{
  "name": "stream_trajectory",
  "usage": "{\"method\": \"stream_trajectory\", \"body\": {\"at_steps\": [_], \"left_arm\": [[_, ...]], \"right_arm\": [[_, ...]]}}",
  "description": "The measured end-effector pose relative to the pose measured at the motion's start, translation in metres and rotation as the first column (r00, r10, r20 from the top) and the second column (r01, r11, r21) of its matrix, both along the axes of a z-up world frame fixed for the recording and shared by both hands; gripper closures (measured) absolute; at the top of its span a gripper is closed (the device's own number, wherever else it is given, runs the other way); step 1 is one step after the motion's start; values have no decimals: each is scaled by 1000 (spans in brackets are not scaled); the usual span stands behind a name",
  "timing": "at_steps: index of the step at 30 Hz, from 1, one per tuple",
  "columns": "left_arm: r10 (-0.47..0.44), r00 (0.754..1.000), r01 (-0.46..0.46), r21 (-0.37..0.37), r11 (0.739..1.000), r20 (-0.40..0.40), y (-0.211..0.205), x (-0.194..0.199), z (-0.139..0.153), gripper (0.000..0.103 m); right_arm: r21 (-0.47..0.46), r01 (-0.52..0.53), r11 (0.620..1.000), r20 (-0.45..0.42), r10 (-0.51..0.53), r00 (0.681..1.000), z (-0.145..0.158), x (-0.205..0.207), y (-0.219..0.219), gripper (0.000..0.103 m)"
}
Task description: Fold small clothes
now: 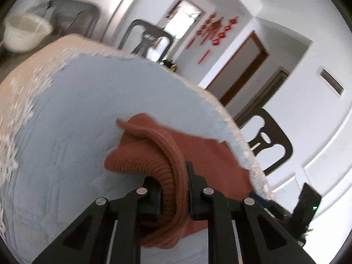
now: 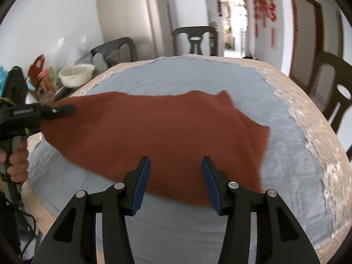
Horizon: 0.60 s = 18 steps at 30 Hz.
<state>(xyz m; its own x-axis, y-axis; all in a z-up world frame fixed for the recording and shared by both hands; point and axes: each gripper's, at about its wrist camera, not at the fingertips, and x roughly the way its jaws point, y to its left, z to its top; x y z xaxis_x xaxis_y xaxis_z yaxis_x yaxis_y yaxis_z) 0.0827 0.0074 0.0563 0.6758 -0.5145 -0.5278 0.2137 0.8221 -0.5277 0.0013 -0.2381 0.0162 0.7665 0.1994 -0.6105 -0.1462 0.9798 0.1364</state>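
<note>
A rust-brown knit garment [image 2: 167, 132] lies spread on the blue-grey cloth [image 2: 176, 74] that covers the table. My left gripper [image 1: 173, 189] is shut on a bunched ribbed edge of the garment [image 1: 154, 154] and lifts it off the cloth. In the right wrist view the left gripper [image 2: 66, 110] holds the garment's left corner. My right gripper [image 2: 176, 171] is open and empty, just above the garment's near edge.
A lace trim [image 2: 312, 132] rims the table. Dark chairs stand at the far side [image 2: 194, 39] and at the right [image 2: 330, 83]. A white bowl [image 2: 76, 74] and clutter sit at the table's left. A person's hand [image 2: 15, 162] holds the left gripper's handle.
</note>
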Motion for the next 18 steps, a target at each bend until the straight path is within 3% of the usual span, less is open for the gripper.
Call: {"method": "stream_trajectory", "body": {"at_steps": [7,14,16,18], "left_arm": [[-169,983,169,8,986,66,-76,16,36,85],[-340,938,335,-76,939,-62,-148,36,0,84],[-370,929,365,-108,925,-32,-148,28,3,78],[-364,931,365,-110,924,30,-137,15,16,65]], "right_arm": [[50,15,999,44,-17,999,10,-13,-16,54],[97,48,994,47,-53,997,13,-23,-40,54],[127,48,991,46,-54,997,13,-26,-48,54],[192,26,981,50,-36,998,12,-28,-53,54]]}}
